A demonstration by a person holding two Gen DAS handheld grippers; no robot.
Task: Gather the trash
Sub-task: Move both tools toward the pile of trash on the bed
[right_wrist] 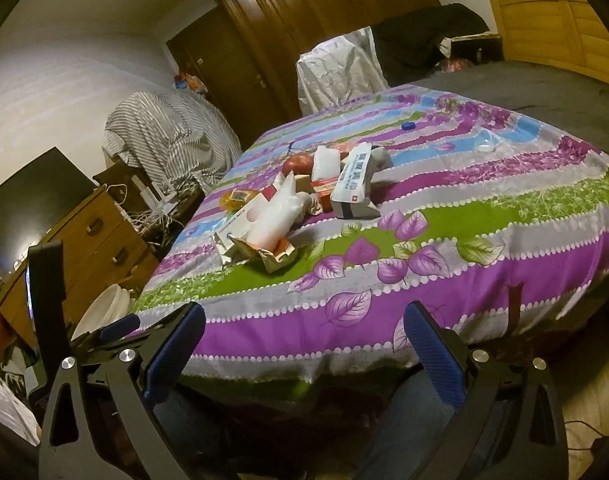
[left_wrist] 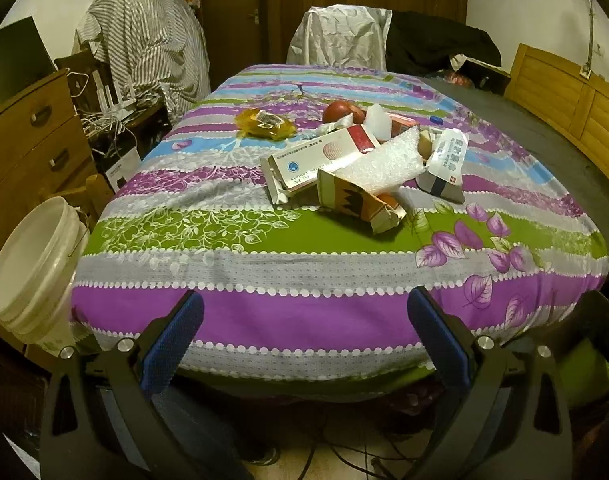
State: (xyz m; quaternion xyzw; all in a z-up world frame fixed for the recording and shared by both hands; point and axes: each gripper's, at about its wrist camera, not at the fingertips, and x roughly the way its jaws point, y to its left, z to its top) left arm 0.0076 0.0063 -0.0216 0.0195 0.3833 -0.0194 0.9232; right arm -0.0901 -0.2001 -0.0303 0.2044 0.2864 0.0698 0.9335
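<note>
Two grippers, both held low in front of the near edge of a table covered by a striped purple, green and grey cloth. Left gripper: jaws released, spread wide, nothing between the blue pads. Right gripper: jaws likewise released and empty. Trash heaped in one loose pile near the middle of the table, well apart from both grippers. Counted in the pile: one long white box with a red end, lying flat; one torn brown carton at the near side, its open end crumpled; one sheet of white bubble wrap draped over the carton and the box; one white packet with blue print leaning at the right; one yellow wrapper off to the left, just apart from the rest; two red apples at the back, touching each other; one white foam lump beside them. One small blue cap alone farther right. One white bucket standing at the left of the table, below its edge, open at the top. One wooden dresser behind the bucket.
</note>
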